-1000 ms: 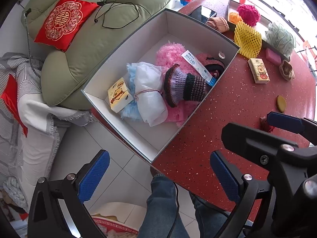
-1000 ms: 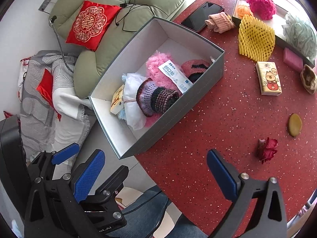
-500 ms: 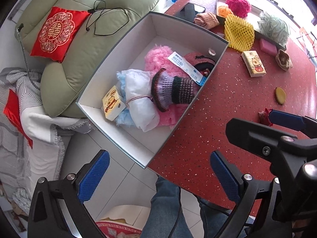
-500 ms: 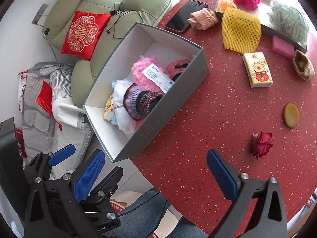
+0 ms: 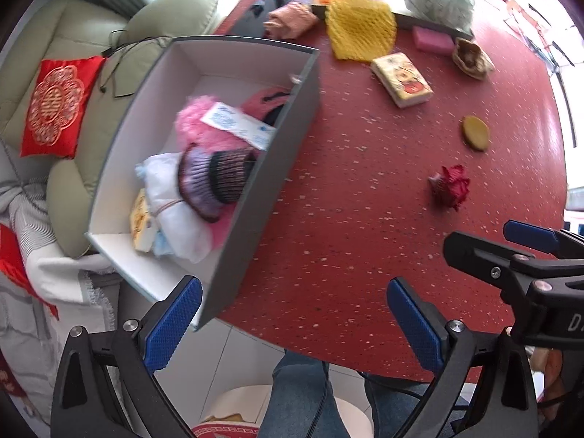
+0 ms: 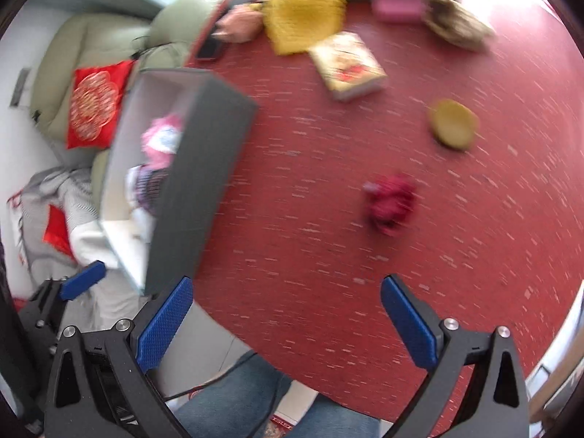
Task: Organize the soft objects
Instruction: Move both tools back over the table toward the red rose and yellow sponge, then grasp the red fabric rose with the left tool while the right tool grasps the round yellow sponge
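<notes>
Box (image 5: 262, 182) at table's left edge part-filled; rose (image 5: 449, 187), sponge, yellow net still out; both grippers (image 5: 292, 323) (image 6: 286, 319) released, empty.

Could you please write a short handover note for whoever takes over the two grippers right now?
Left gripper and right gripper: both open, empty, above the near edge of the red speckled table.
Done: grey cardboard box holds the striped knitted hat, fluffy pink item and white cloth bundle.
Left on the table: red fabric rose, yellow foam net, cartoon tissue pack.
</notes>
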